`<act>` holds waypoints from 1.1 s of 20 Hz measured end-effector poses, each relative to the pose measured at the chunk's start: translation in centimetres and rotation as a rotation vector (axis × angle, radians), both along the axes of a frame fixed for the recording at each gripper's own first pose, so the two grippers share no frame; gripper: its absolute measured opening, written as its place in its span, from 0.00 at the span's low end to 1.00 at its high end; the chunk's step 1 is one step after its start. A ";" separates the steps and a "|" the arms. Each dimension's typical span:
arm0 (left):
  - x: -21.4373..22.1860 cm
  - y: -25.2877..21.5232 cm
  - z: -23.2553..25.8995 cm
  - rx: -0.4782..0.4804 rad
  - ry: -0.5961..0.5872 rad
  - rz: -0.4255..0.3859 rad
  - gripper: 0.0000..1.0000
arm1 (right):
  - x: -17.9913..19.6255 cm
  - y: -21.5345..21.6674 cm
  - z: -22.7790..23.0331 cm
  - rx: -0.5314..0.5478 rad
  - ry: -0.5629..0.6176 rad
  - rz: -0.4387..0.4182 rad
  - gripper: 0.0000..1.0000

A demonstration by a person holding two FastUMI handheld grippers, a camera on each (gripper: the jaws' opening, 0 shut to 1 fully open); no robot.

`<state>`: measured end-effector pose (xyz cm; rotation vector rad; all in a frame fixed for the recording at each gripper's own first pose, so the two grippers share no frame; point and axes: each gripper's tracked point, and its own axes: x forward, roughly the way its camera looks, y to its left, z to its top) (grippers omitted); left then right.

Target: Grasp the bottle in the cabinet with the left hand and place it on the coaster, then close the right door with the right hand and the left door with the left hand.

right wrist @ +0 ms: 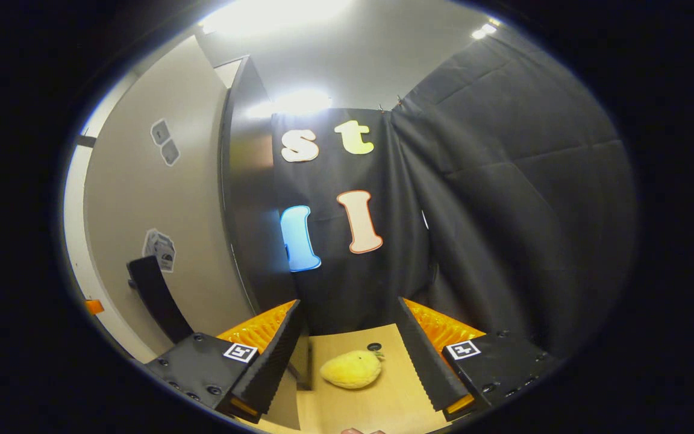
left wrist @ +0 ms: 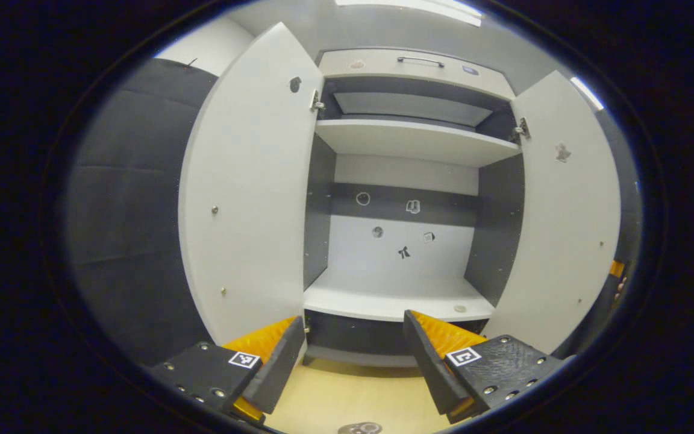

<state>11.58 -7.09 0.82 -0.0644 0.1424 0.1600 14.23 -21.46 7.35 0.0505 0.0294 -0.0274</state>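
Both of my grippers are spread wide with nothing between their fingers. Ahead of my left gripper (left wrist: 350, 355) stands the cabinet (left wrist: 410, 141), its two doors swung fully outward: the left door (left wrist: 244, 199) fans off to the left of my fingers, the right door (left wrist: 564, 229) off to the right. Straight beyond my fingertips is the lower shelf (left wrist: 392, 298), bare apart from a small round mark near its right front corner; a second shelf sits above it and a drawer with a dark handle (left wrist: 420, 60) tops the unit. I cannot make out the bottle on either shelf. Just below my left gripper a partly cut-off round disc (left wrist: 360, 428) lies on the wooden tabletop (left wrist: 347, 392); I cannot tell whether that is the coaster. My right gripper (right wrist: 350, 352) points past the cabinet's outer side, with a pale door panel (right wrist: 154, 199) to its left. Between its open fingers, on the wood, lies a yellow plush fruit (right wrist: 352, 369), untouched by either finger.
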 end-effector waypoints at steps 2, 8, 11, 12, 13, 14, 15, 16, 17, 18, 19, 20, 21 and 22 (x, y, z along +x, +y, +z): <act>-0.2 1.5 0.0 0.023 -0.007 0.032 1.00 | -0.4 0.3 0.9 -0.012 -0.014 0.004 0.98; -0.7 3.3 -0.9 0.009 -0.016 0.003 1.00 | -1.8 4.2 1.8 -0.031 -0.019 0.029 0.98; -0.9 4.6 -1.5 0.016 -0.002 -0.024 0.96 | -2.6 5.4 2.4 -0.065 -0.044 -0.027 0.92; -1.1 4.9 -1.6 0.012 -0.003 -0.033 0.96 | -2.9 5.4 2.5 -0.083 -0.051 -0.061 0.96; -1.3 5.4 -1.7 0.005 -0.004 -0.035 1.00 | -2.8 5.5 2.6 -0.095 -0.049 -0.083 0.89; -1.4 5.8 -1.8 -0.005 -0.005 -0.037 0.96 | -2.9 5.6 2.6 -0.099 -0.045 -0.100 0.95; -1.8 6.1 -1.9 -0.016 -0.007 -0.042 0.96 | -3.0 5.7 2.5 -0.100 -0.040 -0.113 0.95; -1.9 6.4 -1.9 -0.025 -0.012 -0.050 0.96 | -3.1 5.8 2.5 -0.100 -0.040 -0.126 0.95; -2.0 6.6 -2.0 -0.031 -0.018 -0.067 0.96 | -3.2 5.9 2.5 -0.100 -0.042 -0.141 0.95; -2.1 6.6 -2.2 -0.030 -0.019 -0.086 1.00 | -3.4 5.9 2.5 -0.097 -0.045 -0.156 0.95; -2.4 6.9 -2.5 -0.017 -0.020 -0.096 0.96 | -3.5 6.2 2.4 -0.092 -0.045 -0.164 0.95; -2.6 7.2 -2.6 -0.001 -0.021 -0.101 1.00 | -3.7 6.6 2.3 -0.085 -0.044 -0.166 0.95; -2.8 7.3 -2.8 0.006 -0.021 -0.109 0.96 | -3.9 7.2 2.2 -0.076 -0.043 -0.165 0.95; -2.9 7.3 -2.9 0.007 -0.019 -0.123 0.96 | -4.1 7.8 2.3 -0.066 -0.043 -0.163 0.95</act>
